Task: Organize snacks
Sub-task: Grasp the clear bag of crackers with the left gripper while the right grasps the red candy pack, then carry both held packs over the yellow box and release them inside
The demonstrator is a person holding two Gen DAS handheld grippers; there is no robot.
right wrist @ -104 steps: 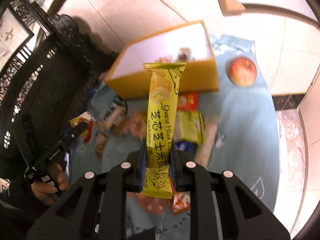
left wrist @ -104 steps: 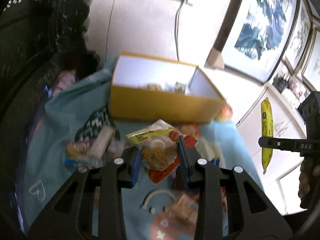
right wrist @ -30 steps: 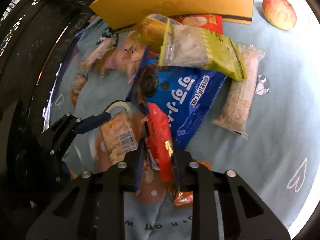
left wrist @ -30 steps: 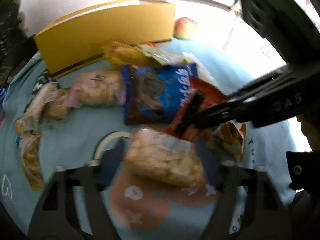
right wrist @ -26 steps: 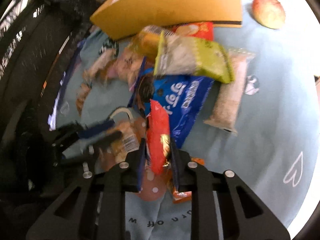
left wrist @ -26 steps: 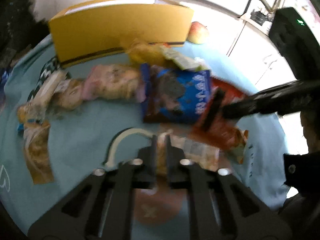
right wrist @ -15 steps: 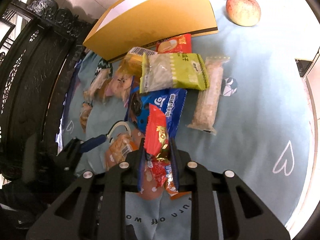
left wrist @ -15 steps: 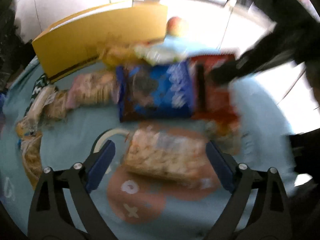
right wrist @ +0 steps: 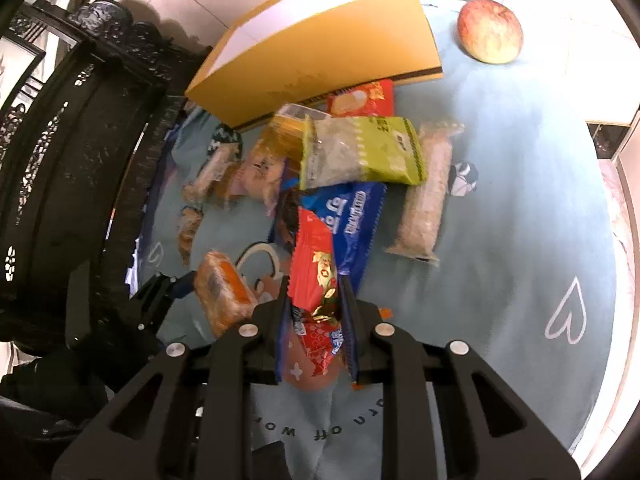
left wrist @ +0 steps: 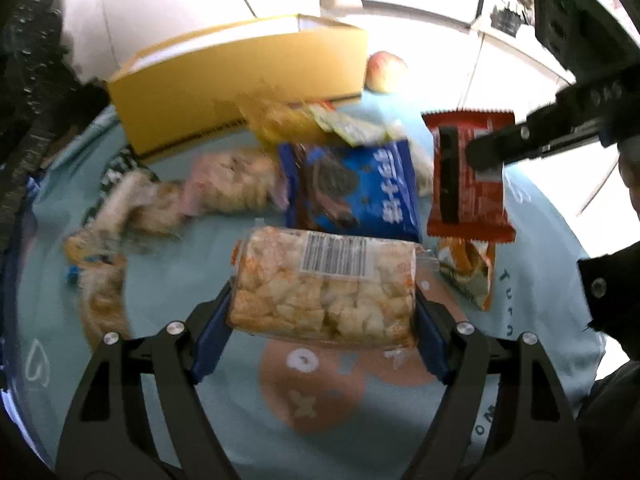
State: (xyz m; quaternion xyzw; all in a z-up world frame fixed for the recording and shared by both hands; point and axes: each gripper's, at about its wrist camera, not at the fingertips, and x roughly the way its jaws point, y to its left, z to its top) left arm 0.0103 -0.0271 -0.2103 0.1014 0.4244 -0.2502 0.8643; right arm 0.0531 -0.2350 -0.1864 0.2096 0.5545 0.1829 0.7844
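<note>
Spanning a clear pack of puffed rice crackers (left wrist: 324,292), the left hand-held gripper (left wrist: 322,328) has its jaws closing, blue pads at the pack's two ends, lifting it clear of the blue cloth (left wrist: 192,408) on the desk. Ahead of it lie a blue cookie pack (left wrist: 352,188) and the yellow box (left wrist: 240,80). To its right, the right hand-held gripper (right wrist: 316,320) is clamped tight on a red snack packet (right wrist: 316,264), with an apple (right wrist: 490,30) far ahead.
</note>
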